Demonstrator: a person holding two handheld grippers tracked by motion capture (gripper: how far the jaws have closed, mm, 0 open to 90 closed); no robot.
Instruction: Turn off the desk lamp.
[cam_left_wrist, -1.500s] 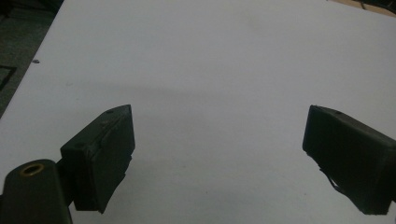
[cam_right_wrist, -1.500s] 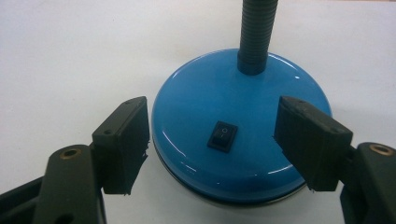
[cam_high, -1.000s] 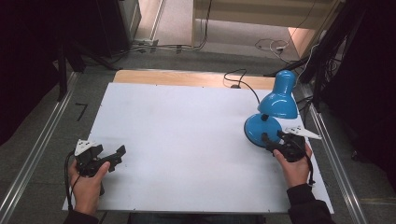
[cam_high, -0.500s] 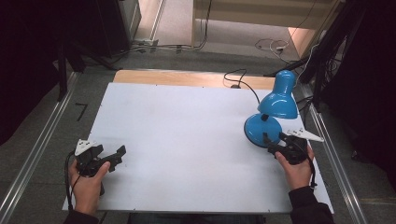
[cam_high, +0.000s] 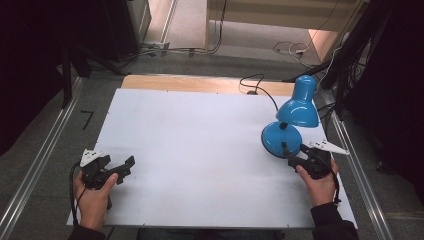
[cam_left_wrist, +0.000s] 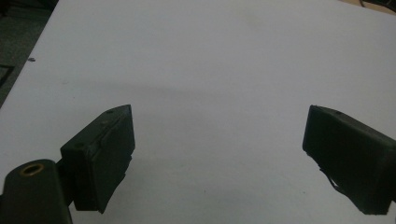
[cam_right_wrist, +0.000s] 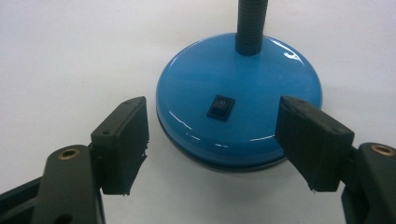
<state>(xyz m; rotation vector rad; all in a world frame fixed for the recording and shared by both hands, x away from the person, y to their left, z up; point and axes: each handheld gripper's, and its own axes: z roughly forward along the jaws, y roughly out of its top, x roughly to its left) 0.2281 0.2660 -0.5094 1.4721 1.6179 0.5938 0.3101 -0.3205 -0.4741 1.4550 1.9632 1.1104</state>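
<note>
**Right gripper lined up on the lamp's switch**

You held the right gripper (cam_right_wrist: 212, 144) low at the near edge of the lamp base (cam_right_wrist: 240, 93), its jaws spread wide and gripping nothing. The left jaw sat just outside the base's rim, and the right jaw overlapped its near right edge; whether either touched the base could not be told. That spread framed the small black rocker switch (cam_right_wrist: 220, 107) between the jaws, which suggests you were lining up to press it rather than to lift the lamp.

The lamp (cam_high: 292, 120) stood upright at the right side of the white table (cam_high: 200, 145), near the far edge, with its shade (cam_high: 299, 105) hanging behind the base and its cord (cam_high: 260, 90) running off the back. Placed there, it was within easy reach of your right hand (cam_high: 317, 182) alone.

You kept the left gripper (cam_left_wrist: 219, 154) parked over bare table at the near left corner, well apart from the lamp, with its jaws also spread and empty. That looked like a resting pose, out of the working arm's way.
</note>
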